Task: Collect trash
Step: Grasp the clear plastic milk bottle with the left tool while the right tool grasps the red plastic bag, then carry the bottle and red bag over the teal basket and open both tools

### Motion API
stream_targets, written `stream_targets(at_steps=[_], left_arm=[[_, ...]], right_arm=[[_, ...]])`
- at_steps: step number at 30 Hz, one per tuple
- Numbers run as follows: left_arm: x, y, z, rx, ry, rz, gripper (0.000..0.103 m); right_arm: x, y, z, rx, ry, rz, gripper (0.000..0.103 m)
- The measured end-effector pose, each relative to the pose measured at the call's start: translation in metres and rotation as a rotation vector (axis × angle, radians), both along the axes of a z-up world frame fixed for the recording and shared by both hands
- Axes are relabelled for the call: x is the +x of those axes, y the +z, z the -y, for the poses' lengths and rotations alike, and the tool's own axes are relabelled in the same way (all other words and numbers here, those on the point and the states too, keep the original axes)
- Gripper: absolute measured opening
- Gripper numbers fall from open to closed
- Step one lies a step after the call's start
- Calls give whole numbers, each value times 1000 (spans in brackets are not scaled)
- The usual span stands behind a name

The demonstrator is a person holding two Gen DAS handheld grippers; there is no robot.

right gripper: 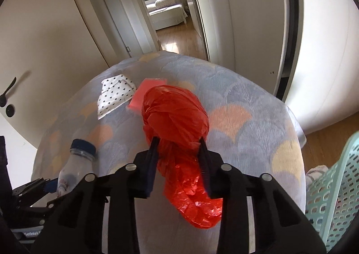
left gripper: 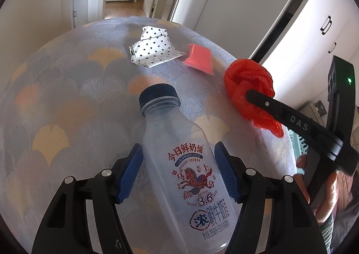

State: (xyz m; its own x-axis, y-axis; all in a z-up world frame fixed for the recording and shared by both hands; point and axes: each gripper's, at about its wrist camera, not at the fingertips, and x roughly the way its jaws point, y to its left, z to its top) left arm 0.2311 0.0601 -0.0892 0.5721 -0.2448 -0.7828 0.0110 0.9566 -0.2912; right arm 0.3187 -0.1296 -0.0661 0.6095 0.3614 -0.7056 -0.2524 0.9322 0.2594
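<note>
My left gripper (left gripper: 178, 155) is shut on a clear plastic milk bottle (left gripper: 179, 153) with a dark blue cap, its blue pads (left gripper: 130, 173) pressed on both sides of the body. The bottle also shows in the right wrist view (right gripper: 75, 164). My right gripper (right gripper: 178, 142) is shut on a knotted red plastic bag (right gripper: 177, 117), held above the table's right part; it shows in the left wrist view (left gripper: 249, 88) too. A white wrapper with black hearts (left gripper: 152, 47) and a pink packet (left gripper: 199, 59) lie on the far side of the table.
The table (left gripper: 67, 97) has a grey cloth with fan-leaf patterns. A mint-green perforated basket (right gripper: 336, 186) stands on the floor at the right. White wardrobe doors are on the right, and an open doorway with a hallway lies beyond the table.
</note>
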Motion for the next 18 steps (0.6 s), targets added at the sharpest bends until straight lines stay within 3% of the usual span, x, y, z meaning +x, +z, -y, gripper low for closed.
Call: stream_targets(at_steps=[9,18], left_arm=[[-19,24,27,-52,-139,73,63],[-26,59,96,-54,-309,158,63]], right_arm=[[-52,14,37,59,-74,3,29],[-112,53,126,75,-270,79,29]])
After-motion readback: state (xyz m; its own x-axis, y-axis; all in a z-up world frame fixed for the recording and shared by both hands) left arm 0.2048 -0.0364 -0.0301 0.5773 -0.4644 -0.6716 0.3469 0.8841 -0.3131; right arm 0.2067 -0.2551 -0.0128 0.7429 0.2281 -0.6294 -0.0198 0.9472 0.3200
